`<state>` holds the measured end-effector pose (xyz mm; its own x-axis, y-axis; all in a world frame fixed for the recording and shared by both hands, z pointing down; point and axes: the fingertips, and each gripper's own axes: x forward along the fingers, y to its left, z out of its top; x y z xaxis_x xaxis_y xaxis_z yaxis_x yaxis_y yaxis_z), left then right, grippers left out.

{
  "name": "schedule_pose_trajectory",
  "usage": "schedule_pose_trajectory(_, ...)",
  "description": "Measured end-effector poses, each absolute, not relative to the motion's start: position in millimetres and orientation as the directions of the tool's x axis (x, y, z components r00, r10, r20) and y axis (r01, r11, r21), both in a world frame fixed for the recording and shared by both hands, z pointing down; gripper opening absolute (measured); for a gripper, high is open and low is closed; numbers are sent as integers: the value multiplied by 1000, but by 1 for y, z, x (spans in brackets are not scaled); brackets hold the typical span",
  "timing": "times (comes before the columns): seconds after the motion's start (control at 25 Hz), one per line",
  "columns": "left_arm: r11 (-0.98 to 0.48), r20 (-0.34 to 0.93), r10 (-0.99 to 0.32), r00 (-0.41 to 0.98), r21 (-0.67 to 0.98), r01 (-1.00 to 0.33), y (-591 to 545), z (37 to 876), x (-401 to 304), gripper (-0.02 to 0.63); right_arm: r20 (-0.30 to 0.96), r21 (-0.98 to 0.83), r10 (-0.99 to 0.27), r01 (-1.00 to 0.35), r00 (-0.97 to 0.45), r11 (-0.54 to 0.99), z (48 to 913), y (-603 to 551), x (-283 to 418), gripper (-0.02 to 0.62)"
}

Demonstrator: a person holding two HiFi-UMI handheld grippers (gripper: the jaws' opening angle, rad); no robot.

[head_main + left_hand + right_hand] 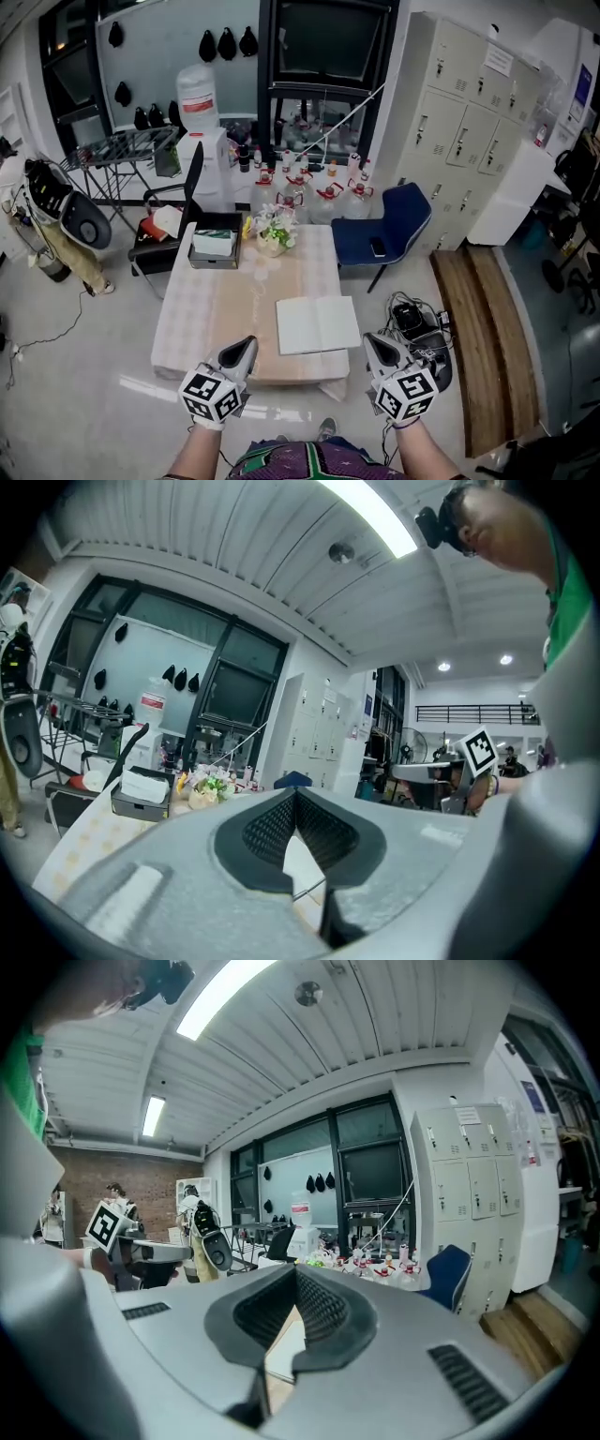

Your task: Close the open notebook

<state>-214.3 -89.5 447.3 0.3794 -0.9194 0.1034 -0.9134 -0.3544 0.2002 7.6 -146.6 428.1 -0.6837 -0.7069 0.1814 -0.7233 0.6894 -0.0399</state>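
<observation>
Pointing forward: left hand-held gripper [247, 345], right hand-held gripper [372, 340], flanking notebook [318, 324].

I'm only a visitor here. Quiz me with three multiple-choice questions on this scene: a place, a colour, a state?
1. Where is the notebook? A) on the table, near right part B) on a shelf C) on the floor
2. The chair beside the table is: A) red B) blue C) yellow
3. The jaws of the right gripper are: A) wide apart B) gripping the notebook C) together, empty
Answers: 1 A, it lies open on the table; 2 B, blue seat and back; 3 C, they meet with nothing between.
</observation>
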Motion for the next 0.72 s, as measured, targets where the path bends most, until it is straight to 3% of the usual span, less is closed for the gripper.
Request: schedule_pose_trajectory(0.72,-341,61,-934,353,150,-928,-193,413,-131,17,66,-56,-655,-659,-752,750,400,-258,57,2)
